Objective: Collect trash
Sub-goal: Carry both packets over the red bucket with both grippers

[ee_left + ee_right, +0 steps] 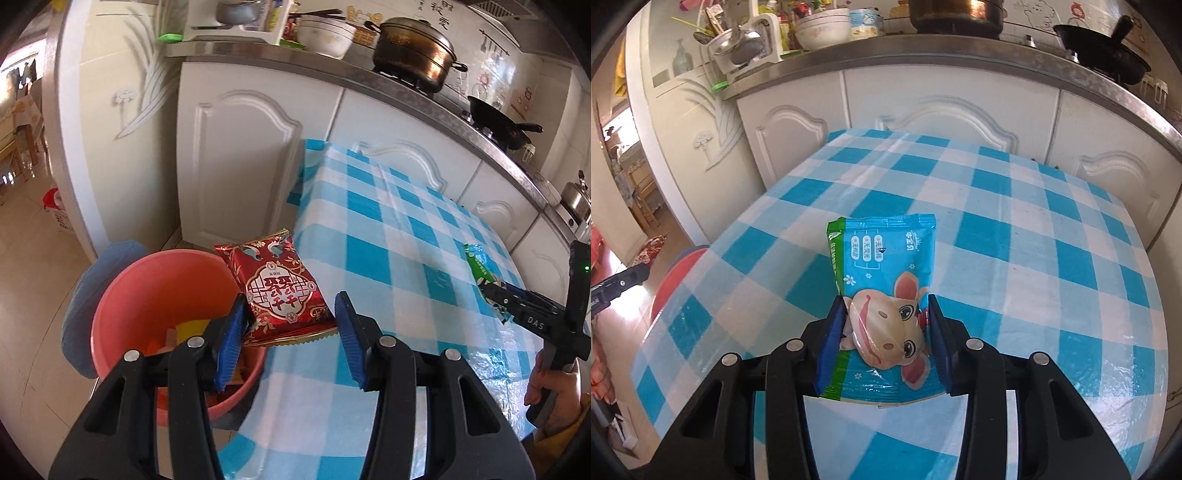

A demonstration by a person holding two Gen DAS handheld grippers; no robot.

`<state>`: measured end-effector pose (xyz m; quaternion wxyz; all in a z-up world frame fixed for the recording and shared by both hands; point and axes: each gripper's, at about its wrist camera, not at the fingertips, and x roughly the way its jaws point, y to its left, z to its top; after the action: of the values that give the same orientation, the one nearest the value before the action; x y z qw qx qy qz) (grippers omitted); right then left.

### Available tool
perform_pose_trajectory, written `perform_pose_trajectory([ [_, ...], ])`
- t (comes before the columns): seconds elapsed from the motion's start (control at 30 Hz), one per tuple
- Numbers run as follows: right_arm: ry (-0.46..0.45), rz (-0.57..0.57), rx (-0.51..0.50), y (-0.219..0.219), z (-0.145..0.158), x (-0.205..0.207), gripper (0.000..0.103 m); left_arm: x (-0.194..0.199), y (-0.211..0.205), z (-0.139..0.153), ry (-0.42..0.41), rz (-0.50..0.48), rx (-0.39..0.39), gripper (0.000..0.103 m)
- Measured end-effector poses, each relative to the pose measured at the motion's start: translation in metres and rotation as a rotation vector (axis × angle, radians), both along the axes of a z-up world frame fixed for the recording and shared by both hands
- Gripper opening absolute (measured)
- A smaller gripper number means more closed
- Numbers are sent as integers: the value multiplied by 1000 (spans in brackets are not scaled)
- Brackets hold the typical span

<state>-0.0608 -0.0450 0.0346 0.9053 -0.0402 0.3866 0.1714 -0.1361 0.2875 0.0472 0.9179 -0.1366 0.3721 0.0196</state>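
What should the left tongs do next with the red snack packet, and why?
Probably carry it a little further left until it hangs fully over the pink bucket, then open. The left tongs hold the red packet at the table edge, only partly above the bucket, which already has trash inside. The right tongs grip the blue wipes packet.

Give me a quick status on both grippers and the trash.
Left gripper holds red foil snack packet, beside pink plastic bucket. Right gripper shut on blue cartoon-cow wipes packet, over blue checked tablecloth. Nothing in the way.
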Motion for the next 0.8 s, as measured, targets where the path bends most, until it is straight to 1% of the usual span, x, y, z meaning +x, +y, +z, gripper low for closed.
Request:
perform_pose_trajectory([
  [0.1,-2,80,47,32,15,-5,44,-9,28,-2,2,61,-14,50],
  [0.2,2,178,84,73,29,-11,44,-16,51,-4,3,111,-26,50],
  [0.37,43,346,113,151,36,-19,45,-26,75,-13,13,164,-47,50],
  [0.53,79,462,91,222,26,-23,45,-25,90,-25,32,186,-66,50],
  [0.67,119,514,82,259,12,-21,46,-20,97,-37,53,195,-75,50],
  [0.77,148,543,82,277,1,-17,51,-14,100,-51,75,193,-67,51],
  [0.8,154,541,87,280,-1,-15,61,-10,101,-58,93,201,-56,53],
])
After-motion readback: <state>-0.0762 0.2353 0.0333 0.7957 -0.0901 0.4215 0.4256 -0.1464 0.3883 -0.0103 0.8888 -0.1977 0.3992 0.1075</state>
